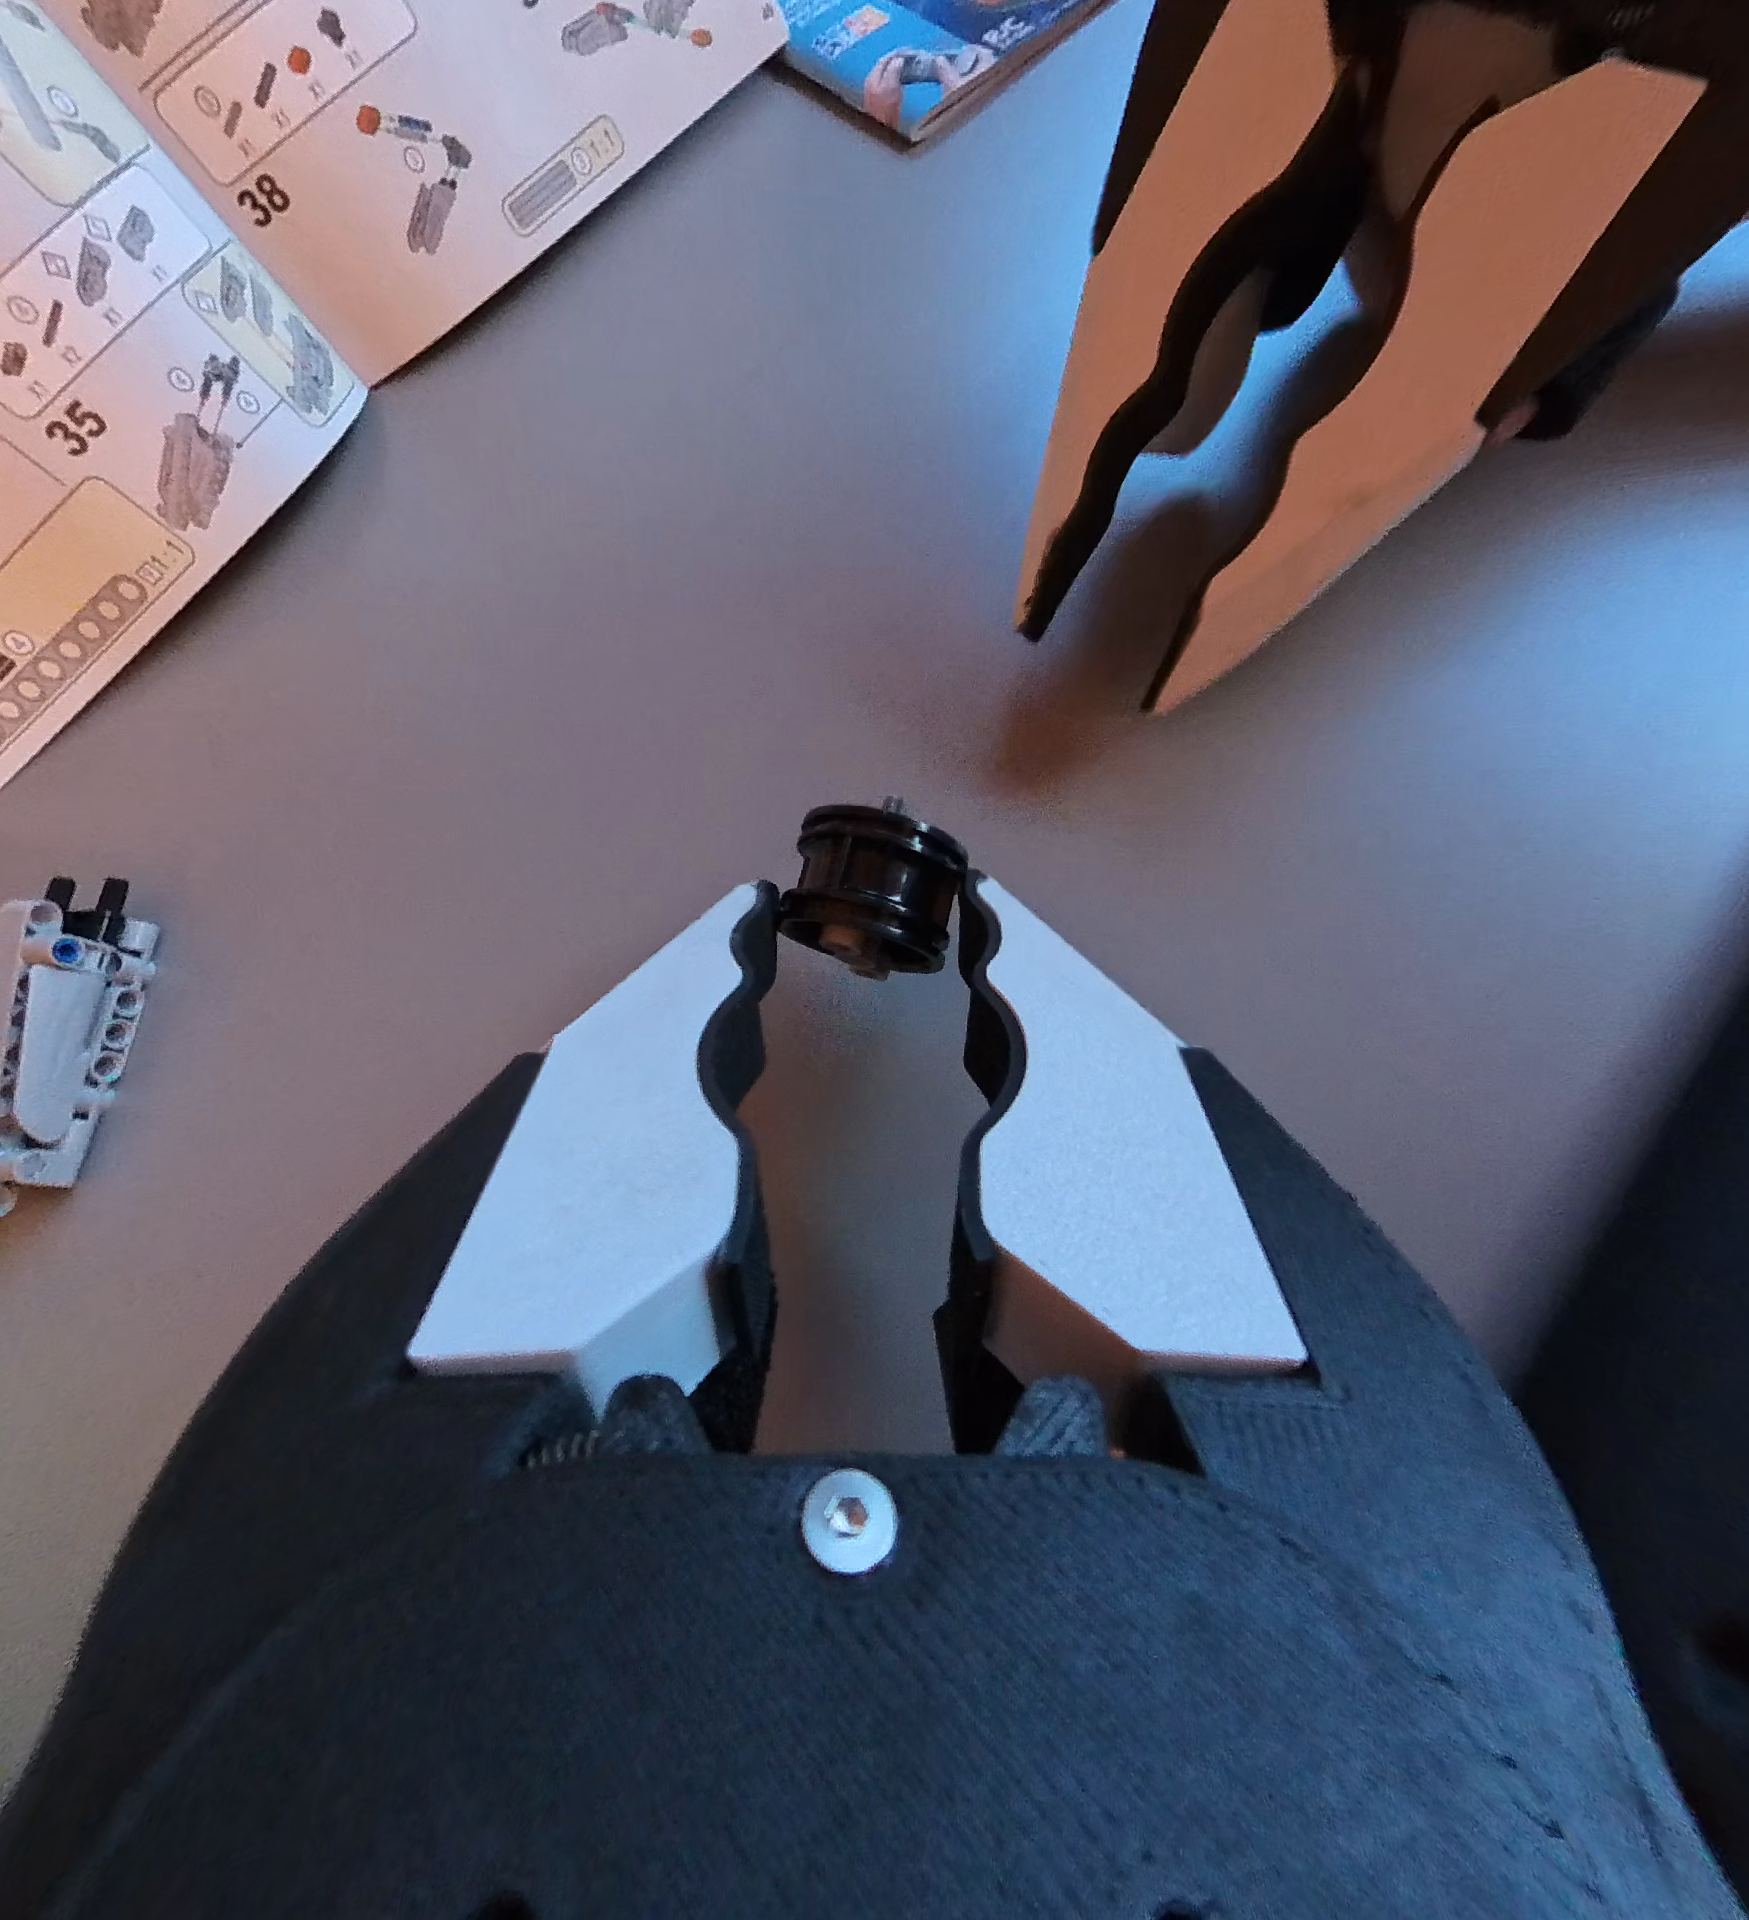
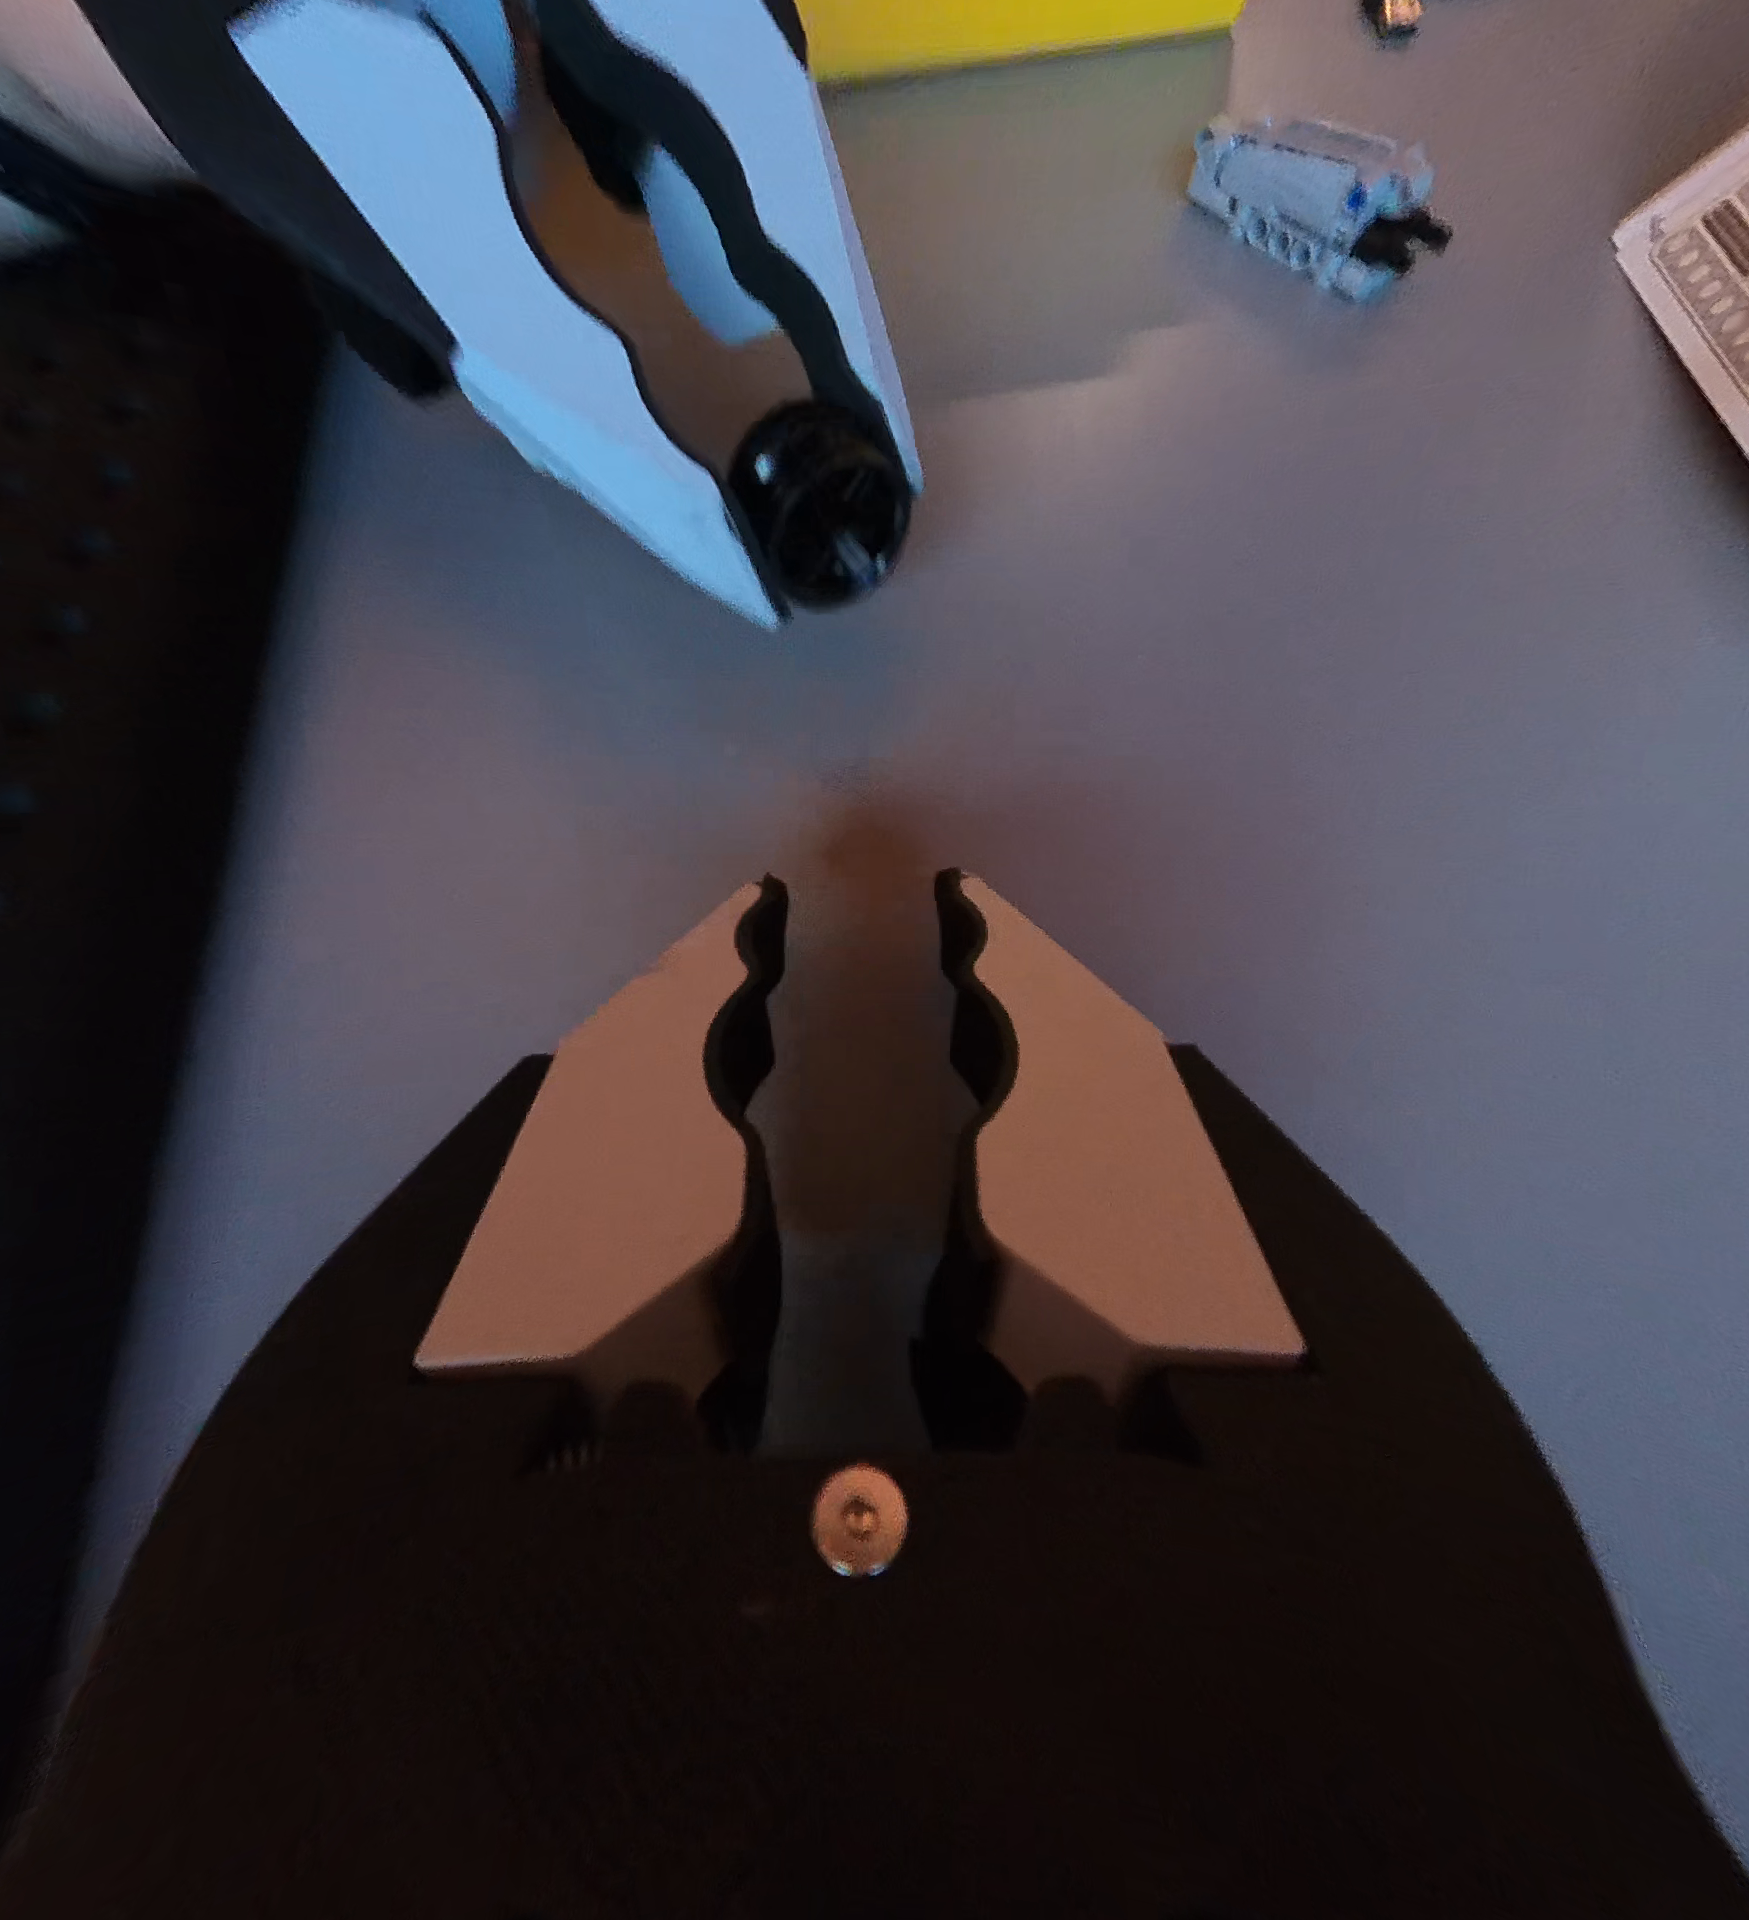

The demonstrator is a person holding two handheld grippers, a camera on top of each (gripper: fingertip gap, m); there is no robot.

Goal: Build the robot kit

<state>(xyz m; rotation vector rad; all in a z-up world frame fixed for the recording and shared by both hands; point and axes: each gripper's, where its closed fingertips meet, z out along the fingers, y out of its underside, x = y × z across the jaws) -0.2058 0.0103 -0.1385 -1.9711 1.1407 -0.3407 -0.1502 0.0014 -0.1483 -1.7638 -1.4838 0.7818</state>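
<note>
Up front, the left gripper [image 1: 870, 902] pinches a small black wheel hub [image 1: 872, 902] between its fingertips, a thin axle stub poking from the hub's top. It hangs above the grey worktop [image 1: 641, 644], not resting on it. From the right wrist view the same hub [image 2: 820, 520] shows end-on at the tips of that gripper [image 2: 834, 530].

The right gripper [image 2: 862, 891] holds nothing; its jaws stand narrowly parted over bare worktop [image 2: 1265, 727]. In the left wrist view it [image 1: 1093, 655] hovers tilted, near the hub but apart from it.

Well to the left lies a grey-white brick assembly [image 1: 44, 1049] with black pins at one end. An open instruction booklet [image 1: 226, 260] lies beyond it, a blue leaflet [image 1: 911, 62] farther off. A yellow object [image 2: 1015, 36] sits at the worktop's edge.
</note>
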